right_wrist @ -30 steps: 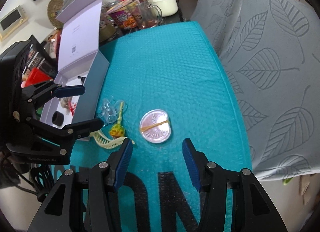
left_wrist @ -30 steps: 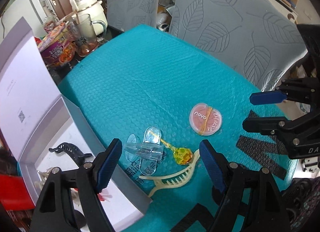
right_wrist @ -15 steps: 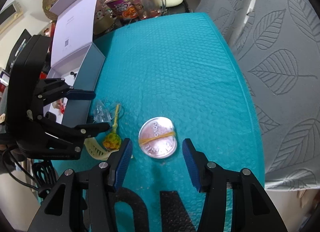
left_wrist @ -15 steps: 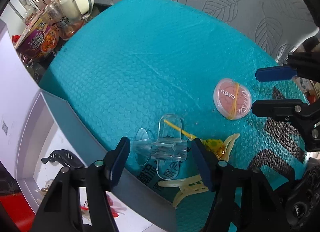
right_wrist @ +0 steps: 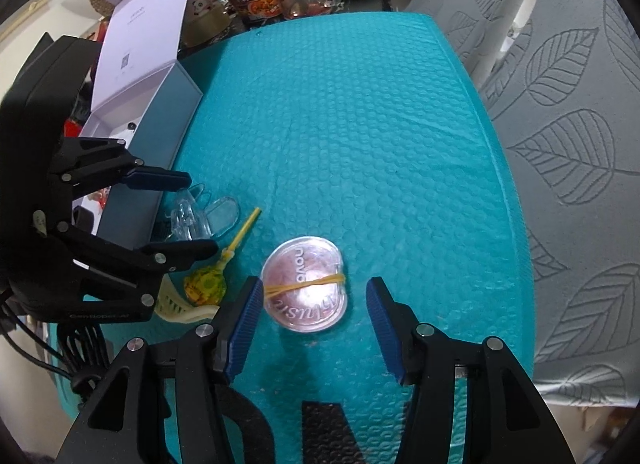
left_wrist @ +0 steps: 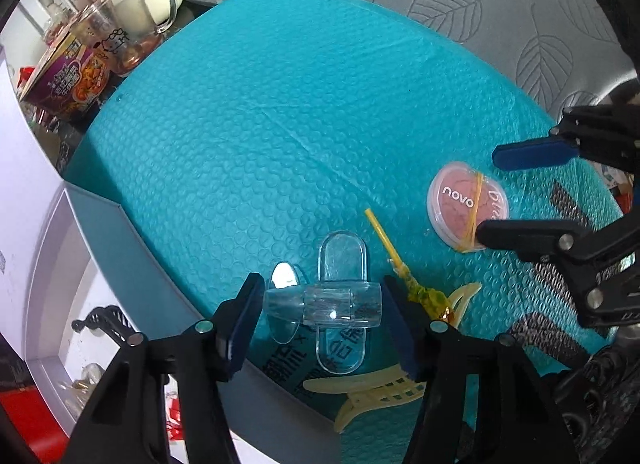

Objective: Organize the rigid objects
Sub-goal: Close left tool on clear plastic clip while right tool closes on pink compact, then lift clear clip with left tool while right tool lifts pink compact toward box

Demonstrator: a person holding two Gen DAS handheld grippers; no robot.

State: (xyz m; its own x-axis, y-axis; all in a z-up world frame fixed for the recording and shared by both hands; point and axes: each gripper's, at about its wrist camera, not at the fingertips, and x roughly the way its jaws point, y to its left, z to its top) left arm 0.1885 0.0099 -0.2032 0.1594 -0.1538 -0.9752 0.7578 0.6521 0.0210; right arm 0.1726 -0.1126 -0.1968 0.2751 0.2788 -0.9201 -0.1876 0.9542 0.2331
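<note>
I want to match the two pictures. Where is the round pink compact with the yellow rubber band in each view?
Left wrist view: the pink compact lies at the right, on the teal mat, between the fingers of the right gripper.
Right wrist view: the pink compact lies low in the middle, just ahead of that gripper.
Shared landmark: the yellow lollipop, beside the compact.

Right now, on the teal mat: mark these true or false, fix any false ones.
1. The left gripper straddles the clear plastic clip. True.
2. The round novo compact has a yellow rubber band around it. True.
3. The right gripper is clamped shut on the compact. False: a gap shows beside one pad.
4. The lollipop lies inside the open box. False: it lies on the mat.
5. The cream hair claw is already in the box. False: it lies on the mat.
</note>
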